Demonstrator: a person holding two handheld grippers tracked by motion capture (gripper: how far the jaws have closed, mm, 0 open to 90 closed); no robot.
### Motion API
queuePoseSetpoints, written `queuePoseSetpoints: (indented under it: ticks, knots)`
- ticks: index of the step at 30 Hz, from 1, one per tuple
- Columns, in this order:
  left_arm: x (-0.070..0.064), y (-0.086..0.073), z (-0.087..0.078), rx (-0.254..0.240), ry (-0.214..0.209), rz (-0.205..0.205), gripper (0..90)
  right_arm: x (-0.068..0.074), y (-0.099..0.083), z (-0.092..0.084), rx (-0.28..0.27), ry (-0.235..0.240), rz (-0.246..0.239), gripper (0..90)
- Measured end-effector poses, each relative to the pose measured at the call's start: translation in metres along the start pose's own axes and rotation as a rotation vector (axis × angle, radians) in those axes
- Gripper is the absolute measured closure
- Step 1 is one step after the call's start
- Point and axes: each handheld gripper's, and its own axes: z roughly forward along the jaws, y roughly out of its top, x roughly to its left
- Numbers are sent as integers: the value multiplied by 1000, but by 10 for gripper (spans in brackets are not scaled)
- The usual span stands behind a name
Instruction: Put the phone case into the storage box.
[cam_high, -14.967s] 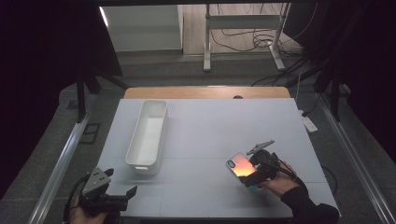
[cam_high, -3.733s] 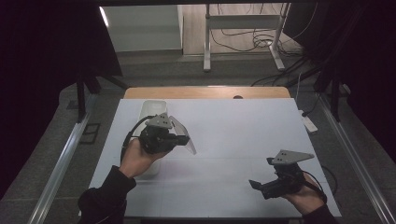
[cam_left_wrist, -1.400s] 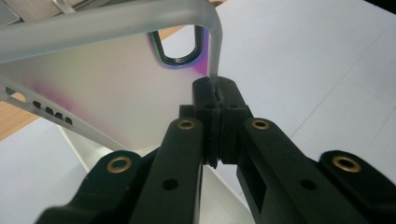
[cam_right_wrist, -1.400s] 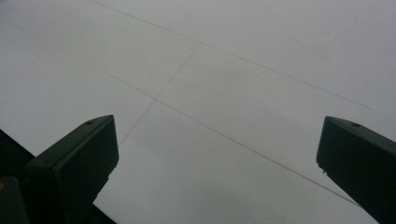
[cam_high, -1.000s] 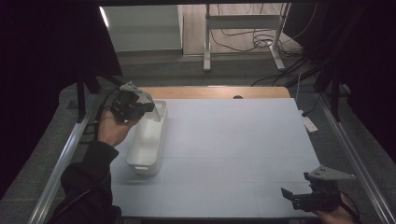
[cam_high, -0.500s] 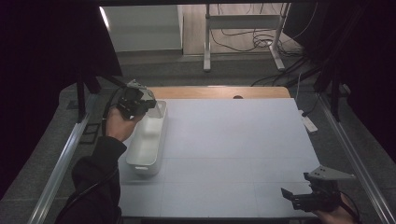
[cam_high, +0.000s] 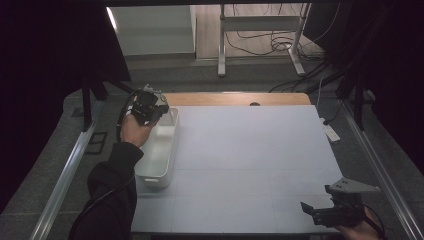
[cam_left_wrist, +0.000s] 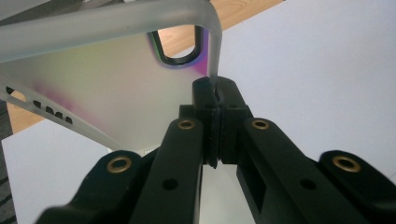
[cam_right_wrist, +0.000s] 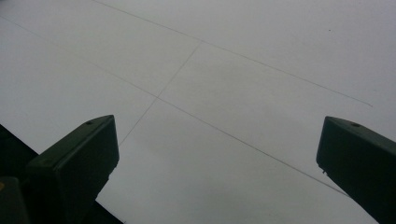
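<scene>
A frosted, see-through phone case (cam_left_wrist: 116, 79) with a rainbow sheen and a dark-rimmed camera hole hangs from my left gripper (cam_left_wrist: 215, 91), whose jaws are shut on the case's thin edge. In the high view that left gripper (cam_high: 150, 106) is held in a hand above the far end of the white bin (cam_high: 172, 145), at the table's left. My right gripper (cam_high: 317, 199) rests low near the front right corner, its jaws wide apart. In its own view the right gripper (cam_right_wrist: 217, 154) has only bare tabletop between its fingers.
The pale table (cam_high: 250, 150) has a wooden strip (cam_high: 235, 98) along its far edge. A white power strip (cam_high: 330, 132) lies on the floor just past the right edge. Metal rails run along both sides, and a stand with cables is beyond.
The left gripper has carried the case from mid-table to the bin's far end, drifting slightly right and down in the last second. The right gripper has stayed at the front right corner.
</scene>
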Motion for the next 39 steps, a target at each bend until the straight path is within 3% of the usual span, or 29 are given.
queuePoseSetpoints:
  ticks: [18,30,39]
  knots:
    - [4,-2,33,27,38,-38,886,1,0,1,14,9,-14,0]
    - [6,-6,56,38,73,-90,886,1,0,2,17,14,-18,0]
    - [4,-8,67,48,80,-103,885,1,0,1,20,17,-20,0]
